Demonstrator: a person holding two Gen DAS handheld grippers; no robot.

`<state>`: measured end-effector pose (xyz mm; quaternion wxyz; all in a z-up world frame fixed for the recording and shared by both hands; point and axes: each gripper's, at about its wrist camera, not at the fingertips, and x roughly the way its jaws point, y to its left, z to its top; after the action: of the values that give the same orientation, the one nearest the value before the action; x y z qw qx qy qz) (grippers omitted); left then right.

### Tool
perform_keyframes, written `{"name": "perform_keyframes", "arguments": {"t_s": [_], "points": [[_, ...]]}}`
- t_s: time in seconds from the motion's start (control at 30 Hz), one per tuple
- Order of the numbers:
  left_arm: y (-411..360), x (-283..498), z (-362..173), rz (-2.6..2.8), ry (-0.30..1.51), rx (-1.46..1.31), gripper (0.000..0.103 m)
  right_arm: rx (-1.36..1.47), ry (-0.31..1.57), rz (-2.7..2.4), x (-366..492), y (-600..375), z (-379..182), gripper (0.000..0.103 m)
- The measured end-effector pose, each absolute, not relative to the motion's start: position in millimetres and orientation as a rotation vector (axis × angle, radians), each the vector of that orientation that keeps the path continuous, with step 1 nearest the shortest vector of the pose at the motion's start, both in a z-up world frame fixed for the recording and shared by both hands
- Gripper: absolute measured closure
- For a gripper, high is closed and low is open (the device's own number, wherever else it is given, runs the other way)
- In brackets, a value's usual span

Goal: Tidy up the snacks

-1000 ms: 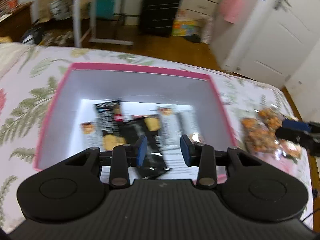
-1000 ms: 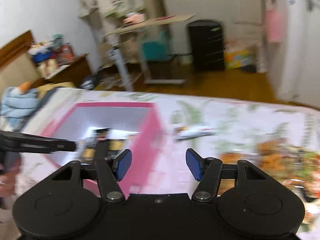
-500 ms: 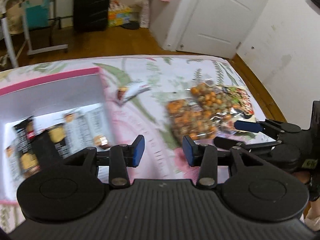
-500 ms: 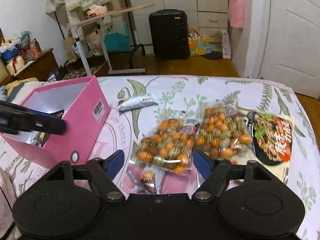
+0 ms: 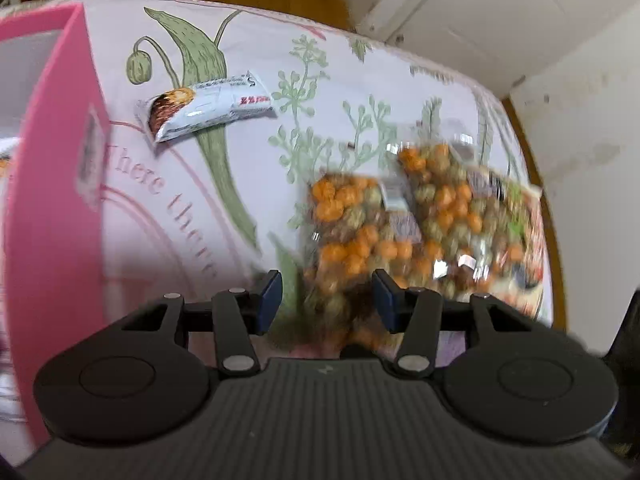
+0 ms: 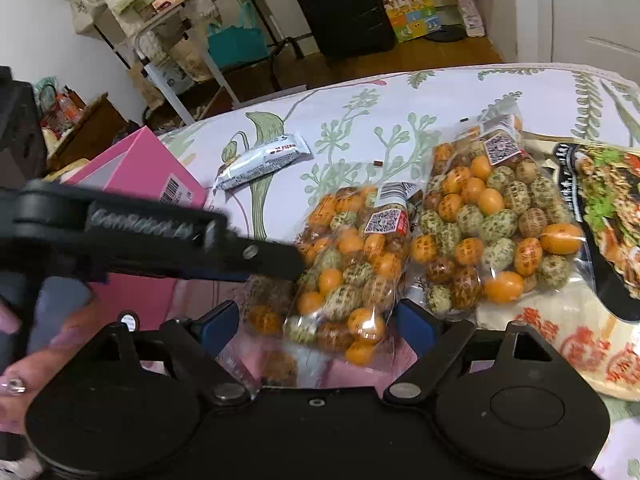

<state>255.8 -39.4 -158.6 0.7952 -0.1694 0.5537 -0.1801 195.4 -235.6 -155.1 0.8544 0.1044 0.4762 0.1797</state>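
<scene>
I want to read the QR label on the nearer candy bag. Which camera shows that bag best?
The right wrist view: the nearer candy bag is sharp there, its QR label and single candies plain, between the open right tool. In the left wrist view the same bag is motion-blurred, label unreadable, ahead of the open left tool.

The bed [image 6: 460, 92] wears a white cover printed with green plants and pink lettering. A pink box [image 6: 140, 168] sits toward its left side. Beside the box lies a small silver packet [image 6: 262, 162]. Toward the right edge lie two clear bags of orange and green sweets [image 6: 352, 264], side by side and touching, then a dark noodle packet [image 6: 608, 200] overlapping a flat white-and-red packet [image 6: 560, 344].
</scene>
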Motion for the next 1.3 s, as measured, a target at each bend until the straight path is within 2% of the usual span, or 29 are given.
{"name": "perform_keyframes", "arguments": {"t_s": [0.17, 0.27, 0.33, 0.57, 0.9, 1.3], "points": [[-45.1, 260.6, -163.6, -0.418, 1.179, -0.371, 0.061, 0.26, 0.99, 0.405, 201.4, -241.0, -164.3, 0.008], [-43.4, 258.0, -162.4, -0.432, 1.172, -0.365, 0.063, 0.262, 0.97, 0.393, 201.2, -241.4, -165.3, 0.013], [-44.7, 255.0, -158.4, -0.448, 1.156, -0.351, 0.069, 0.256, 0.959, 0.38, 199.1, -240.3, -160.8, 0.018], [-44.6, 243.8, -146.8, -0.463, 1.145, -0.309, 0.069, 0.251, 0.965, 0.388, 193.0, -242.0, -152.6, 0.028], [-47.6, 221.4, -111.2, -0.461, 1.116, -0.199, 0.063, 0.254, 0.95, 0.407, 171.3, -233.3, -126.8, 0.028], [-33.3, 174.2, -89.6, -0.449, 1.159, -0.193, 0.063, 0.249, 1.027, 0.443, 133.2, -217.6, -106.2, 0.029]]}}
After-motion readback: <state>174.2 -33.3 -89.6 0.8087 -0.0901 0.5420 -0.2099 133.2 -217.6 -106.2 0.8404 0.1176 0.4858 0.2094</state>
